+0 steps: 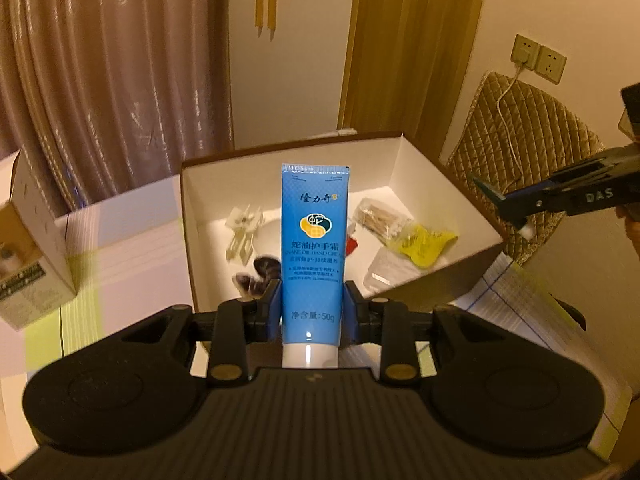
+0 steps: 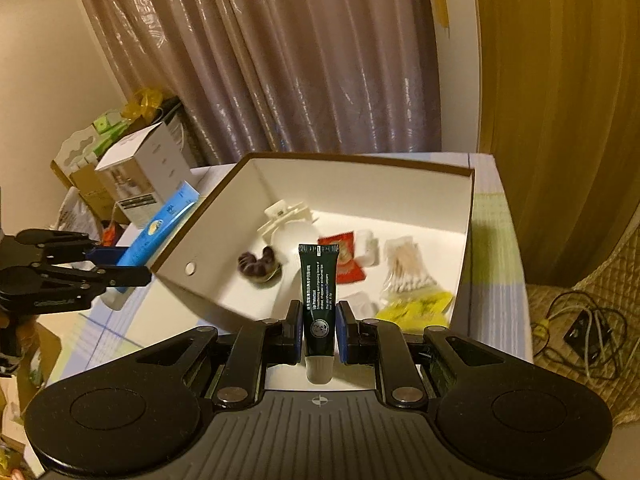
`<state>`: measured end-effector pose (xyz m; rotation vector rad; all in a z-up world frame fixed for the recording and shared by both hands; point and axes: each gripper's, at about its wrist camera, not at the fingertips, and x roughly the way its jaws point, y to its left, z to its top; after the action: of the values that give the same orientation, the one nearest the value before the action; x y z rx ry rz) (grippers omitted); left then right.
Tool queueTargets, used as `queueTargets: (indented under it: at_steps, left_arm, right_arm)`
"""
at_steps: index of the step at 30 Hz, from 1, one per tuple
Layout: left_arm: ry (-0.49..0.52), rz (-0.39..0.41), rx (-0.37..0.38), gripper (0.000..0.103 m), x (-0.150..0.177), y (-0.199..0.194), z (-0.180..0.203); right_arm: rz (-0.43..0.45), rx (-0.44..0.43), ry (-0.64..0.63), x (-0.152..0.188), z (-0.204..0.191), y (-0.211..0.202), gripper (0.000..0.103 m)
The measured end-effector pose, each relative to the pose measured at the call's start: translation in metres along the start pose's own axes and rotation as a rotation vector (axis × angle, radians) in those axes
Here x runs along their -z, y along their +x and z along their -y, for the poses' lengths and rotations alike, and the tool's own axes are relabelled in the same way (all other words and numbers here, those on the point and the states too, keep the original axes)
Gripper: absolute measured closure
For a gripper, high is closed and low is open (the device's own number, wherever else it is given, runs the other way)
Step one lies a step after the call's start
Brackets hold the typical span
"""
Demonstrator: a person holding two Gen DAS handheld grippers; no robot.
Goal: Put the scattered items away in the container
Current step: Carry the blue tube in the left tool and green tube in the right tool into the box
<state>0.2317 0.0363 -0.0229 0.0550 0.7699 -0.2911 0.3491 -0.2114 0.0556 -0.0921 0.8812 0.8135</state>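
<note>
My left gripper (image 1: 313, 308) is shut on a blue hand cream tube (image 1: 314, 240), held upright with its white cap toward the camera, just before the near wall of the open white box (image 1: 188, 220). My right gripper (image 2: 318, 330) is shut on a small dark green tube (image 2: 319, 288), held over the box's (image 2: 464, 240) near edge. Inside lie a white hair claw (image 2: 282, 216), a dark scrunchie (image 2: 258, 264), a red packet (image 2: 344, 256), a bag of cotton swabs (image 2: 406, 268) and a yellow packet (image 2: 416, 306). In each view the other gripper (image 1: 516, 210) (image 2: 120, 266) shows at the side.
A white carton (image 1: 28, 240) stands left of the box on the checked tablecloth (image 1: 132, 236). Curtains (image 2: 280, 60) hang behind. A quilted chair back (image 1: 520, 160) with a cable stands at the right. More cartons and bags (image 2: 100, 152) are stacked beyond the table's left end.
</note>
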Motion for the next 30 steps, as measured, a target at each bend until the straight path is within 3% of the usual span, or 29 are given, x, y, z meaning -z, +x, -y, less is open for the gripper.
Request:
queueTargets:
  at_steps: [11, 30]
  left_arm:
    - [0.012, 0.009, 0.007, 0.077, -0.028, 0.025, -0.008]
    - [-0.006, -0.071, 0.036, 0.077, -0.035, 0.079, -0.027]
  right_arm:
    - [-0.04, 0.04, -0.012, -0.026, 0.018, 0.038, 0.084]
    - [-0.099, 0.016, 0.021, -0.023, 0.035, 0.077, 0.084]
